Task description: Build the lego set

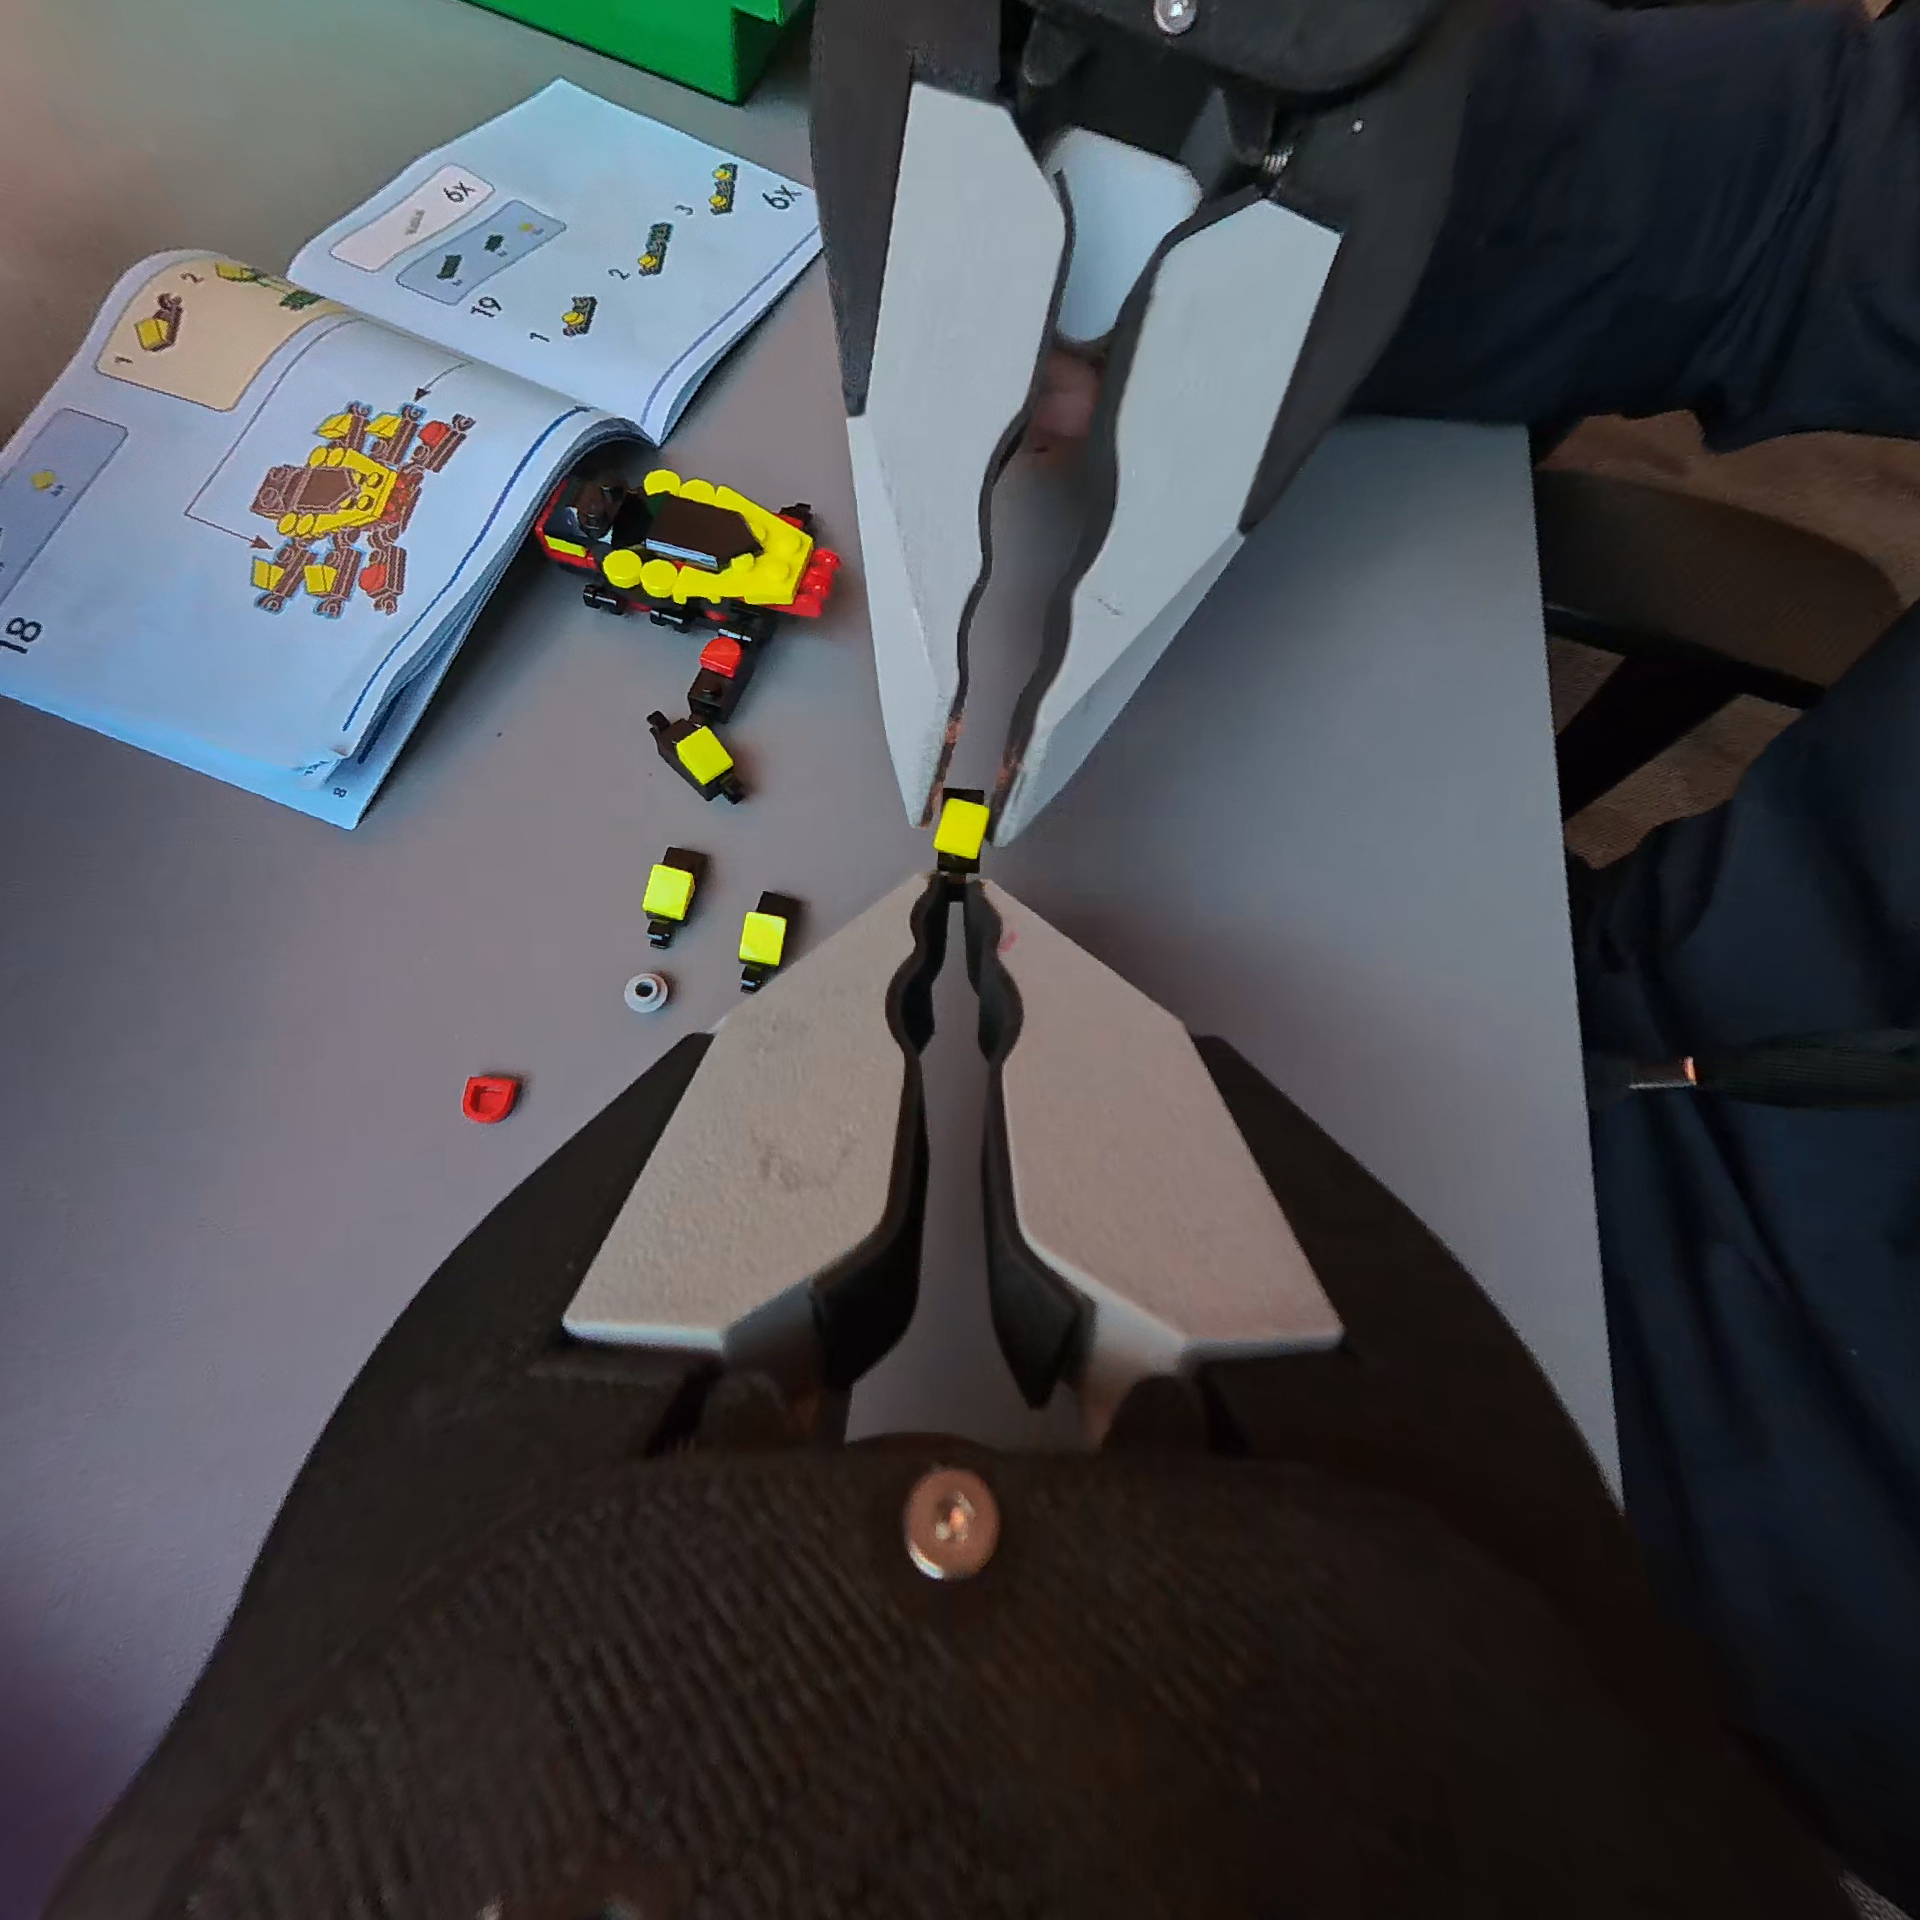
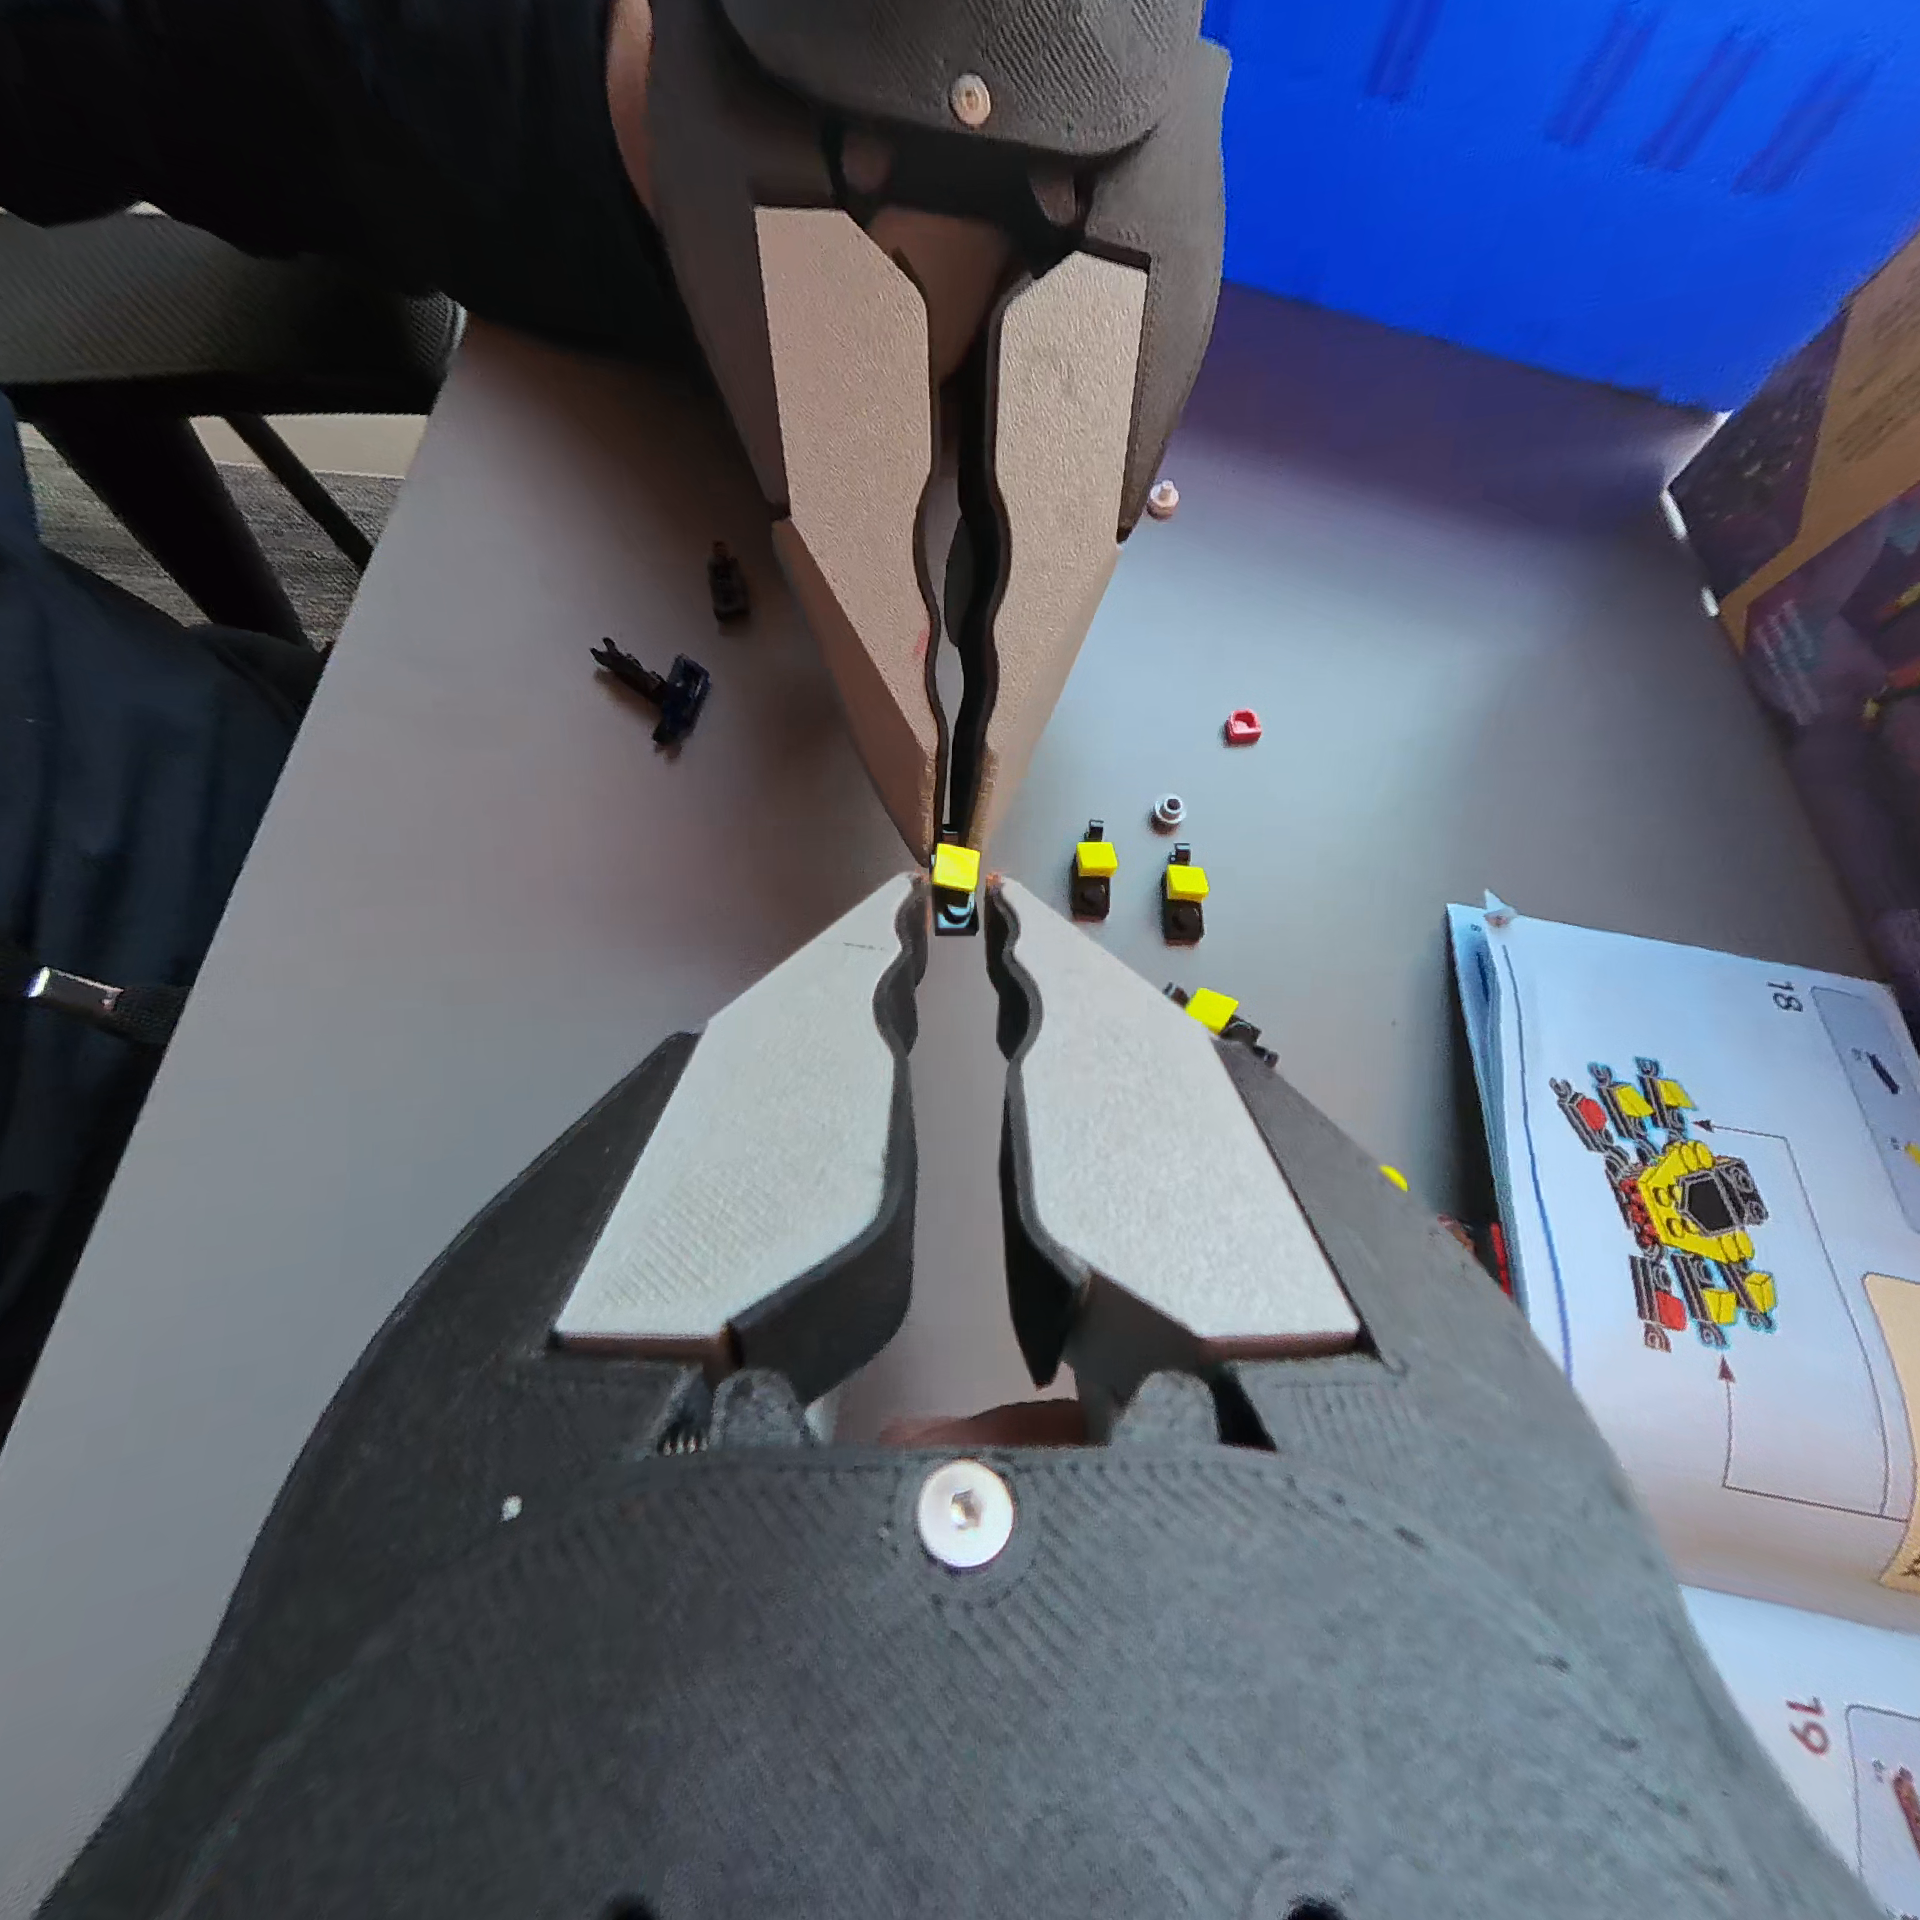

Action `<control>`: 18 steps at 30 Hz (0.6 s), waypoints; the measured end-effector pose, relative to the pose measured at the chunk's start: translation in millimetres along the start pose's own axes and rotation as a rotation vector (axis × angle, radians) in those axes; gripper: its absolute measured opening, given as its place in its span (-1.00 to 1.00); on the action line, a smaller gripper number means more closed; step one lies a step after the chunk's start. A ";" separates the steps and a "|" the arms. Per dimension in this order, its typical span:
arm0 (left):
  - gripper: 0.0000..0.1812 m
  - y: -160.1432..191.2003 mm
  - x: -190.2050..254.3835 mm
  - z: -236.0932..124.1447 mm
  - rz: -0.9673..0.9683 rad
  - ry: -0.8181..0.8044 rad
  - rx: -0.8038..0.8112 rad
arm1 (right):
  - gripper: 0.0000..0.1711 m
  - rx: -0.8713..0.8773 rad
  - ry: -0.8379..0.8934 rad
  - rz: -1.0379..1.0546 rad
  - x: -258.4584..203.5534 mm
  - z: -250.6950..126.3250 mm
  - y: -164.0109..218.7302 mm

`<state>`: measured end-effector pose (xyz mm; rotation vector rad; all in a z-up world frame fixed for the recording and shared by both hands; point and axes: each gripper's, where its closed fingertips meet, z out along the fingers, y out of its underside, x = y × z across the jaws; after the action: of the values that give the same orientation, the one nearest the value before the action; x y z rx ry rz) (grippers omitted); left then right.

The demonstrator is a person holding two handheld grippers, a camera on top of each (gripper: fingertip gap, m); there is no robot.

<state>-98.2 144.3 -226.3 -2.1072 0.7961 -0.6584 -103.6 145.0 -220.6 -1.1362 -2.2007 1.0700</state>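
The left gripper [image 1: 951,883] and the right gripper [image 2: 956,899] meet tip to tip above the grey table [image 1: 1299,831], both clamped on 1 small leg piece [image 1: 958,831]: a yellow tile on a black clip brick. In the left wrist view the left tips pinch the black end while the right tips squeeze the yellow end; in the right wrist view the piece's black studded end sits between the right tips.

It looks light, rigid and glossy, so it will likely twist or pop out under a skewed pinch; flat opposite sides give the safest hold, with pressing force straight along the stud.

Just left lie 2 finished leg pieces [image 1: 717,914], a grey round stud [image 1: 646,992] and a red tile [image 1: 489,1097]. Farther on a jointed leg [image 1: 707,727] hangs from the yellow, black and red model [image 1: 691,556], beside the open instruction booklet [image 1: 312,520]. A green box [image 1: 665,42] sits beyond.
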 end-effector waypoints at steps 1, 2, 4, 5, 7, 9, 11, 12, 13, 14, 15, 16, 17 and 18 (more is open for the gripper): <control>-0.99 0.7 -0.5 0.0 0.001 -0.003 -0.004 | -0.94 -0.005 0.000 0.003 0.2 0.5 0.8; -0.99 1.1 -0.6 0.0 0.002 -0.004 -0.006 | -0.94 -0.003 -0.002 0.005 0.0 0.5 0.6; -0.99 2.3 -1.1 0.7 0.008 -0.011 -0.015 | -0.91 -0.001 -0.005 0.014 0.2 -0.3 0.5; -0.99 2.8 -1.0 1.1 0.011 -0.013 -0.019 | -0.88 0.001 -0.010 0.022 0.1 -0.7 0.3; -0.99 3.2 -0.7 1.4 0.015 -0.014 -0.022 | -0.88 0.008 -0.012 0.031 0.9 -1.5 -0.7; -0.99 3.4 -0.6 1.6 0.016 -0.015 -0.024 | -0.89 0.011 -0.011 0.031 0.7 -1.5 -1.5; -0.99 3.8 -0.6 2.1 0.019 -0.018 -0.027 | -0.91 0.008 -0.010 0.030 0.1 -0.5 -1.6; -0.99 4.1 -0.4 2.3 0.021 -0.018 -0.030 | -0.92 0.005 -0.006 0.029 0.4 0.0 -1.4; -0.99 4.6 -0.6 2.7 0.023 -0.021 -0.034 | -0.94 0.003 -0.005 0.028 0.2 0.6 -1.3; -0.99 5.1 -0.4 3.0 0.026 -0.022 -0.037 | -0.95 -0.001 -0.008 0.030 -0.3 1.0 -0.9; -0.99 5.5 -0.2 3.4 0.029 -0.023 -0.041 | -0.95 -0.003 -0.009 0.033 -0.4 1.2 -0.7; -0.99 6.0 0.6 3.9 0.034 -0.020 -0.045 | -0.95 -0.003 -0.008 0.034 -0.3 1.3 -0.7; -0.99 6.5 1.4 4.3 0.041 -0.020 -0.049 | -0.95 -0.007 -0.007 0.035 -0.1 1.4 -0.1; -0.99 7.5 2.1 5.1 0.049 -0.021 -0.057 | -0.95 -0.014 -0.010 0.034 -0.5 1.7 1.0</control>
<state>-95.8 141.4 -234.8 -2.1350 0.8616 -0.5932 -103.9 144.2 -222.5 -1.1807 -2.2074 1.0773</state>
